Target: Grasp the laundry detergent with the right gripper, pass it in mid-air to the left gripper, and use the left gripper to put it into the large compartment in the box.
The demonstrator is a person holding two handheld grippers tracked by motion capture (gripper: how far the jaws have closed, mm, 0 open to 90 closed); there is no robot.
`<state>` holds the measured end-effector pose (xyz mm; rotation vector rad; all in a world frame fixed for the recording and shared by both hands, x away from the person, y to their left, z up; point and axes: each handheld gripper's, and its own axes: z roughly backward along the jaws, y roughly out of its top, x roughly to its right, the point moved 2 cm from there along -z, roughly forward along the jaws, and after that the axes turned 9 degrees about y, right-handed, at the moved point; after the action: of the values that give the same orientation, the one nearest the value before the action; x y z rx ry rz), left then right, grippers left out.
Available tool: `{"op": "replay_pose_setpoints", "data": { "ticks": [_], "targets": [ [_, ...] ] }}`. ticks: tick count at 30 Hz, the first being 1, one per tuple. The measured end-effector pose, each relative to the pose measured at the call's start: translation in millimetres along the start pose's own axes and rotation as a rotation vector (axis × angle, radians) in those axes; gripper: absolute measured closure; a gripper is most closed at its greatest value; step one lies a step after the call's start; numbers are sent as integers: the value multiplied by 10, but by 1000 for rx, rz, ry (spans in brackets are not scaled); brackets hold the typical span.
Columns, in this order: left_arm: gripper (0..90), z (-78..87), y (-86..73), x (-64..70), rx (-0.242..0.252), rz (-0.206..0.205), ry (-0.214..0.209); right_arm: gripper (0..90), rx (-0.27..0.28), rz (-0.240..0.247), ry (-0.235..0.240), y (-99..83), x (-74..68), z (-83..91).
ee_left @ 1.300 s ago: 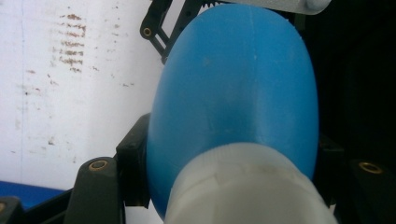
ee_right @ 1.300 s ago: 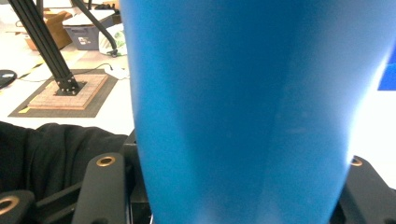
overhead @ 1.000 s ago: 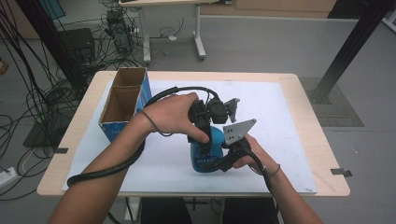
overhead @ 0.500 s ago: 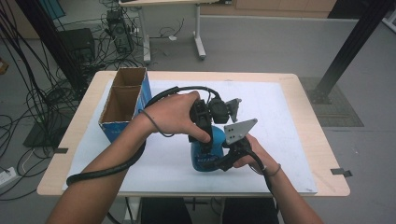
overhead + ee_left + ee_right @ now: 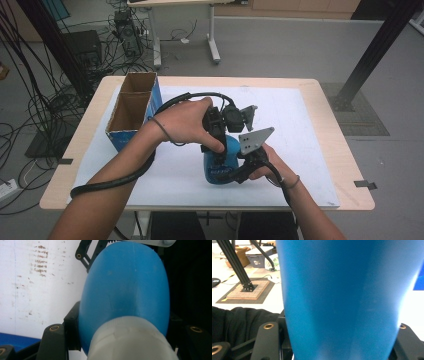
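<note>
One blue plastic bottle (image 5: 220, 162) stands upright on the white sheet (image 5: 310, 145) covering the tabletop (image 5: 345, 165), near the front edge and slightly left of centre. Two hand-held grippers are on it, one per hand. Left hand-held gripper (image 5: 218, 142): comes down from above at the bottle's top; in the left gripper view its two black jaws sit either side of the bottle's whitish cap (image 5: 130, 340), with the blue shoulder of the bottle (image 5: 125, 282) bulging just beyond. Jaws appear closed against the cap region, though the contact faces themselves are hidden by the cap. Right hand-held gripper (image 5: 239, 172): comes in from the right side, low on the bottle's body; in the right gripper view the blue wall (image 5: 344, 300) stands between the two jaws, which press on both flanks, so it is clamped on the body. One grey three-cornered plate (image 5: 255, 140) shows on the right gripper, and a second, smaller one on the left unit. Two hands counted: left hand (image 5: 182, 122) wrapped over the left gripper body, right hand (image 5: 267, 162) behind the right one. One open cardboard box (image 5: 131, 107) with two compartments and a blue outer face lies at the left rear of the tabletop, well apart from the bottle. One thick black cable (image 5: 112, 182) loops under the left forearm.
</note>
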<state>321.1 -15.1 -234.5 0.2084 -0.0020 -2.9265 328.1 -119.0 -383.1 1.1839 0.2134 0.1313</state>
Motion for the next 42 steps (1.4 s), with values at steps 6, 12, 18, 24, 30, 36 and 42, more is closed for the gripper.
{"op": "replay_pose_setpoints", "data": {
  "ticks": [6,12,18,24,30,36,42],
  "targets": [
    [371,1,6,-13,5,1,-2,407,4,-1,-1,1,4,8],
    [370,-7,5,-22,6,4,-8,407,1,-1,-2,-4,12,9],
    [370,-4,7,-29,4,5,-11,408,5,-3,-3,-3,17,6],
    [370,-4,5,-30,3,4,-12,407,6,2,-3,1,19,6],
    [371,-3,-1,-26,1,7,-16,407,5,-2,-2,0,13,0],
    [370,-1,-4,-24,-4,9,-17,407,5,3,0,2,15,-7],
    [370,4,-2,-21,-5,12,-18,407,7,4,0,6,13,-8]
  ]
}}
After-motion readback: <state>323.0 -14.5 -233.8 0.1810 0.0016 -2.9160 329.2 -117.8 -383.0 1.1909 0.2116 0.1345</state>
